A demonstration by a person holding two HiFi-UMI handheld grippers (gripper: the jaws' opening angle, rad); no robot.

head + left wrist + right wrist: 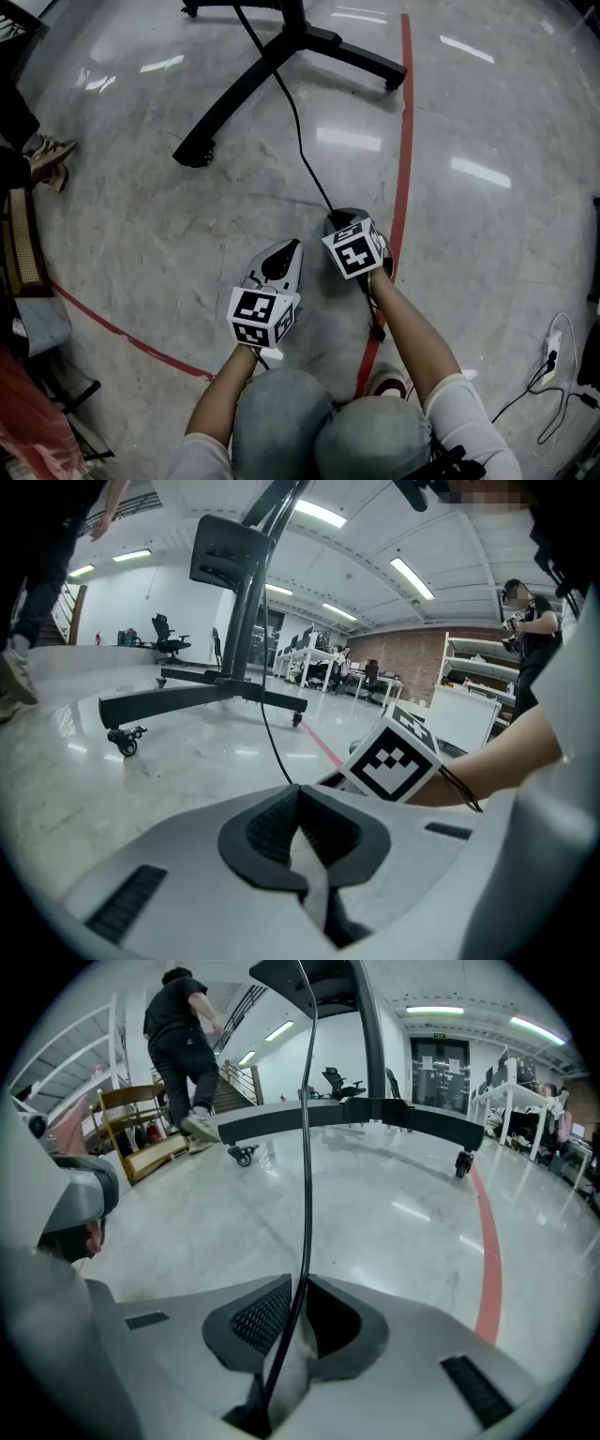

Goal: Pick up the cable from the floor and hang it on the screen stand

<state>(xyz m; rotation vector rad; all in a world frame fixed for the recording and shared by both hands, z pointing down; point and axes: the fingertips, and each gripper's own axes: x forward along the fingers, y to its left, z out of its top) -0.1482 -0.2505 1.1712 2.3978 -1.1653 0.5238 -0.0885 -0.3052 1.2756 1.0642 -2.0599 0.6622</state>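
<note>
The person crouches low so both tools reach the floor (159,234), because that is where the cable (298,141) lies. It runs as a thin black line from the wheeled base of the screen stand (281,52) across the pale floor to the right gripper (339,220), just beside the red line (405,141).

The right gripper points steeply down at the cable's near stretch, which suits pinching something that lies flat. In the right gripper view the cable (307,1147) passes straight between the fingers (267,1312). They stand nearly together, and the pads seem to press on it from both sides. From there it rises in a taut line toward the stand (375,1115), so this looks like the pick-up grip.

The left gripper (292,248) hangs just beside the right one, near the floor. Its fingers (272,827) are closed tip to tip with nothing between them. It probably waits there to take a second hold, since a long slack cable is easier to gather and hang with two hands.

The hanging itself is not yet begun.
</note>
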